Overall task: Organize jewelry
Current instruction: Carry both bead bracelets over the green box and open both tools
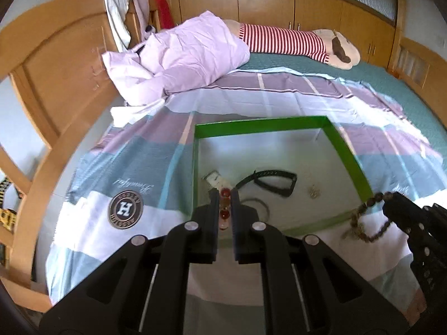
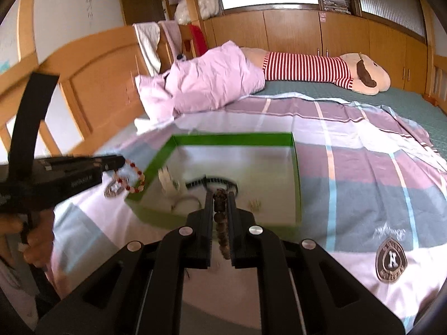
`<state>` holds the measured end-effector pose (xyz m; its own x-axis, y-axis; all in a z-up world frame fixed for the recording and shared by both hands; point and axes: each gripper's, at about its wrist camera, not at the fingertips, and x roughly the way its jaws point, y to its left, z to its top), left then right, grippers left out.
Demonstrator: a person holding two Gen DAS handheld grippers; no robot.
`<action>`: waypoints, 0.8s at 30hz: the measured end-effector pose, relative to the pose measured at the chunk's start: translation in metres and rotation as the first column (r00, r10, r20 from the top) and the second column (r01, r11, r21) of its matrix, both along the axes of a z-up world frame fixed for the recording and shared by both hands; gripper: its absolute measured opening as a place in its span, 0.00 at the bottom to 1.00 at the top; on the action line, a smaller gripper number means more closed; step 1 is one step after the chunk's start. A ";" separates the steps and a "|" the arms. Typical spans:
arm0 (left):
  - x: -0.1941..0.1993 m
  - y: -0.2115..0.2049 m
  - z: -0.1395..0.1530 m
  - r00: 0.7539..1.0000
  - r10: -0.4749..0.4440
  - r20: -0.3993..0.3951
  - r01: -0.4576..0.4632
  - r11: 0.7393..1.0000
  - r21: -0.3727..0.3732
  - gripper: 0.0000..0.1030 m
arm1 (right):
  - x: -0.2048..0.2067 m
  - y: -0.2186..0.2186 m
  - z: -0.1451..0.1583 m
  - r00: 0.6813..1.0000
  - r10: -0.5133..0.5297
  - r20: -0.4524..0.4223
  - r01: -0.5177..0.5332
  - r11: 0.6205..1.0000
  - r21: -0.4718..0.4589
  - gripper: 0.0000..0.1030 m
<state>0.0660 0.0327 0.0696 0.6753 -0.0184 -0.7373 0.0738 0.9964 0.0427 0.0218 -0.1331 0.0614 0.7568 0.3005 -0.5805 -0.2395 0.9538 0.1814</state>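
Observation:
A shallow green-rimmed box (image 1: 346, 150) (image 2: 296, 162) lies on the striped bedsheet. Inside it are a black watch (image 1: 275, 181) (image 2: 220, 182), a white-strapped watch (image 1: 213, 179) (image 2: 166, 180), a thin ring-shaped bangle (image 1: 258, 205) (image 2: 185, 202) and a small gold piece (image 1: 314, 191) (image 2: 254, 204). My left gripper (image 1: 225, 195) is shut on a red and pale bead bracelet (image 1: 225, 209) (image 2: 134, 177), which hangs over the box's near left edge. My right gripper (image 2: 219, 195) is shut on a brown bead bracelet (image 2: 220, 217) (image 1: 363, 223), held above the box's near side.
A lilac pillow (image 1: 181, 55) (image 2: 212, 81) and a striped plush toy (image 1: 293, 42) (image 2: 321, 69) lie further up the bed. A wooden bed frame (image 1: 56, 69) runs along the left. Wooden cabinets (image 1: 265, 2) line the far wall. A hand (image 2: 33, 245) holds the left gripper's handle.

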 end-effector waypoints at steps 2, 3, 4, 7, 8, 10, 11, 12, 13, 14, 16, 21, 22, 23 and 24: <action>0.009 0.005 0.000 1.000 -0.001 -0.017 0.000 1.000 -0.031 0.08 | 0.017 0.003 0.003 1.000 -0.006 0.008 0.006 1.000 -0.015 0.09; 0.014 0.008 -0.002 1.000 0.005 -0.024 -0.006 0.999 -0.040 0.08 | 0.022 0.004 0.003 1.000 -0.005 0.006 0.005 1.000 -0.011 0.09; 0.019 0.011 -0.006 0.999 0.006 -0.040 -0.008 0.999 -0.051 0.08 | 0.030 0.005 0.001 1.000 -0.001 -0.004 0.001 1.000 0.002 0.09; 0.031 0.017 -0.022 0.995 0.007 -0.103 -0.018 0.994 -0.106 0.08 | 0.048 0.009 -0.009 0.999 0.005 -0.035 -0.005 1.000 0.013 0.09; 0.035 0.017 -0.028 0.993 0.004 -0.120 -0.019 0.992 -0.122 0.08 | 0.053 0.010 -0.015 0.999 0.007 -0.048 -0.007 1.000 0.002 0.09; 0.042 0.015 -0.041 0.989 0.009 -0.147 -0.026 0.993 -0.114 0.08 | 0.059 0.013 -0.026 0.997 0.005 -0.073 -0.007 1.000 -0.023 0.09; 0.045 0.013 -0.046 0.988 0.014 -0.153 -0.030 0.995 -0.100 0.08 | 0.061 0.013 -0.033 0.996 0.001 -0.090 -0.005 0.999 -0.038 0.09; 0.048 0.010 -0.052 0.987 0.018 -0.162 -0.032 0.996 -0.086 0.08 | 0.062 0.012 -0.037 0.995 -0.003 -0.102 -0.002 0.999 -0.046 0.09; 0.051 0.009 -0.056 0.985 0.020 -0.173 -0.035 0.996 -0.082 0.08 | 0.063 0.011 -0.043 0.993 -0.010 -0.117 0.004 0.999 -0.054 0.09; 0.053 0.007 -0.060 0.983 0.021 -0.183 -0.036 0.996 -0.081 0.08 | 0.064 0.010 -0.047 0.992 -0.014 -0.127 0.007 0.998 -0.060 0.10; 0.056 0.003 -0.067 0.981 0.021 -0.194 -0.035 0.997 -0.070 0.08 | 0.065 0.010 -0.053 0.989 -0.024 -0.148 0.014 0.997 -0.071 0.18; 0.051 -0.007 -0.067 0.984 0.015 -0.176 -0.017 1.000 -0.011 0.28 | 0.057 0.005 -0.047 0.989 -0.014 -0.149 0.011 1.000 -0.022 0.49; 0.048 -0.009 -0.064 0.986 0.011 -0.166 -0.012 1.000 -0.004 0.30 | 0.051 0.004 -0.042 0.990 -0.010 -0.139 0.008 1.000 -0.017 0.50; 0.045 -0.010 -0.061 0.988 0.005 -0.156 -0.005 1.000 -0.003 0.35 | 0.045 0.001 -0.037 0.992 -0.012 -0.129 0.010 1.000 -0.014 0.52; 0.039 -0.014 -0.055 0.990 -0.012 -0.139 0.011 1.000 -0.007 0.42 | 0.039 -0.002 -0.033 0.992 -0.014 -0.123 0.013 1.000 -0.010 0.54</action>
